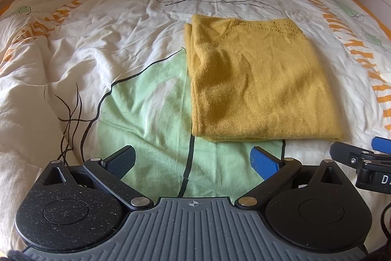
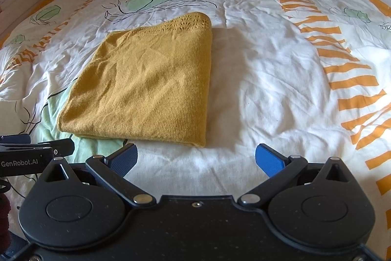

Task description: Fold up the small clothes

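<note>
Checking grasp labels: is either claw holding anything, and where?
Nothing held. Left claw and right claw are open, short of the folded yellow sweater.

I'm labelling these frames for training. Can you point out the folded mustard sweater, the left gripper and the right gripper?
Folded mustard sweater (image 2: 146, 87): right wrist view, middle of top layer.
Left gripper (image 1: 193, 163): left wrist view, midway between open fingertips.
Right gripper (image 2: 195, 159): right wrist view, midway between open fingertips.
</note>
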Demonstrator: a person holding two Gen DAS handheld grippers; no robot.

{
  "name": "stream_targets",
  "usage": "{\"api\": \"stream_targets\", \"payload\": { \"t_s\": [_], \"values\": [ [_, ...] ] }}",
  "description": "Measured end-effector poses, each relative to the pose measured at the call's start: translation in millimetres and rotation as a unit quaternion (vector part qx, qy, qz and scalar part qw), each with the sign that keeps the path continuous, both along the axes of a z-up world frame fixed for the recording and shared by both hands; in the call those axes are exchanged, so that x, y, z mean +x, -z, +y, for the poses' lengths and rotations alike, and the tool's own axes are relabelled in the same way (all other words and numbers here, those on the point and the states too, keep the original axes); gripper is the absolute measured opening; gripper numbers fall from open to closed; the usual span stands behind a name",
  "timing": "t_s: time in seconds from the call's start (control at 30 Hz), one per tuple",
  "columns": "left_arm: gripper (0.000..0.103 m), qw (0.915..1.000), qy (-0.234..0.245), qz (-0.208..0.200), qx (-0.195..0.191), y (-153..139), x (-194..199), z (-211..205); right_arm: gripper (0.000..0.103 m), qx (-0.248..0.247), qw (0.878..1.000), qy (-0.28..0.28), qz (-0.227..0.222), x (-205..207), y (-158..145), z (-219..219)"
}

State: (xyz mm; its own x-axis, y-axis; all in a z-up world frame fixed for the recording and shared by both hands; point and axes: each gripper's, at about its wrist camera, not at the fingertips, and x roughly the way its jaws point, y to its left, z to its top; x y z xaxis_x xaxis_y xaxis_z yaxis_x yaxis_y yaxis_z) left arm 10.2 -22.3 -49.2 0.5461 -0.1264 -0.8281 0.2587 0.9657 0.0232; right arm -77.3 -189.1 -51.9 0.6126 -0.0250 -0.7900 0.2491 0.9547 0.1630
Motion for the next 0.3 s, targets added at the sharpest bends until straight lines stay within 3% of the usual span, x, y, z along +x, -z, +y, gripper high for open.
{"api": "stream_targets", "payload": {
  "t_s": [0.3],
  "values": [
    [0.101, 1.0000, -0.001, 0.000, 0.004, 1.0, -0.2, 0.2, 0.102, 0.000, 1.000, -0.001, 0.002, 0.7, 0.5, 0.0]
  ]
}}
